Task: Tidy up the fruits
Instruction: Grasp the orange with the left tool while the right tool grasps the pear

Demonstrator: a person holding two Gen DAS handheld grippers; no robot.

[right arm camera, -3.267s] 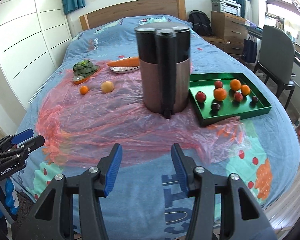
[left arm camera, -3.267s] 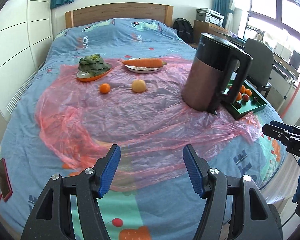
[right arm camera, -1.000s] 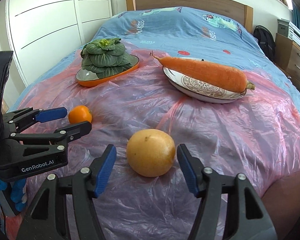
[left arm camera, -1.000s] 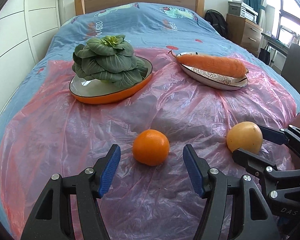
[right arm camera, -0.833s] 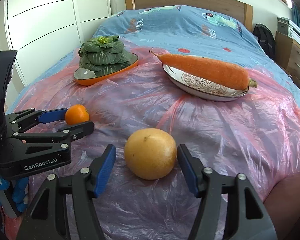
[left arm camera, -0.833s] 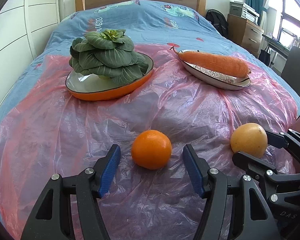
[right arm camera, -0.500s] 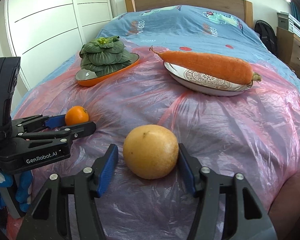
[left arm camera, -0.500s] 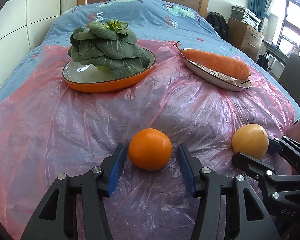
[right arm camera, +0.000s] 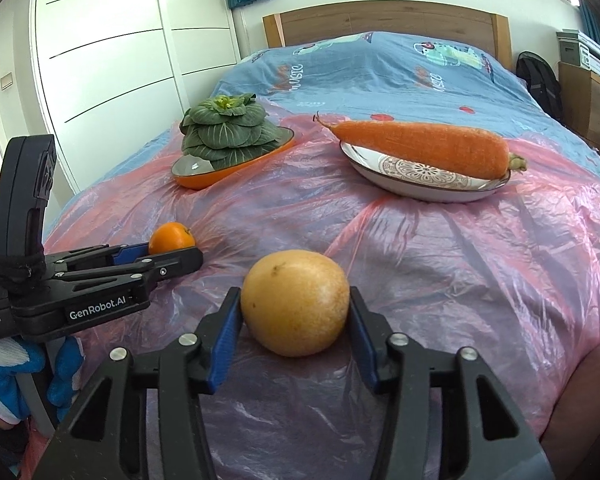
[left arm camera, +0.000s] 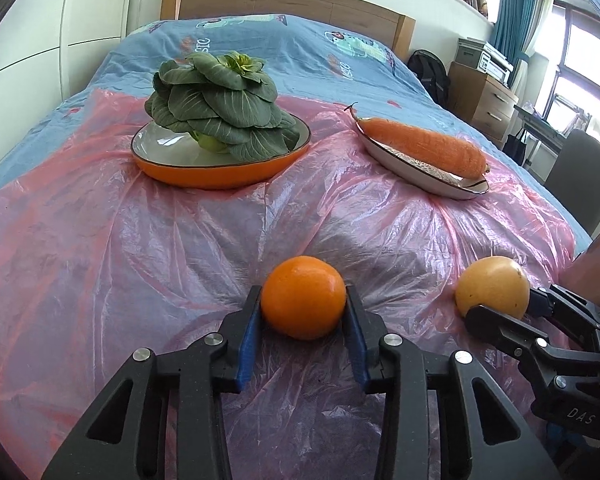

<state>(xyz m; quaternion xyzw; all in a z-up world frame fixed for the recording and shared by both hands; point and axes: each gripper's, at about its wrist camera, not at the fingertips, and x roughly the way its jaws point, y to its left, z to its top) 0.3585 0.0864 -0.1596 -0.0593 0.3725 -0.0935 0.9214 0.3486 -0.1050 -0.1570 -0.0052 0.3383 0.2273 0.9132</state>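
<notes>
as both angle downward, left tongs (left arm camera: 303, 322) closing on orange (left arm camera: 303, 297), right tongs (right arm camera: 295, 322) on yellow fruit (right arm camera: 296, 302)

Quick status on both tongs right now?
Left tongs: just closed onto the orange.
Right tongs: just closed onto the yellow fruit.

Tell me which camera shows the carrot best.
The right wrist view: the carrot lies broadside across its patterned plate, tip to stem end unobstructed. The left wrist view shows the same carrot smaller, foreshortened and off to the right.
</notes>
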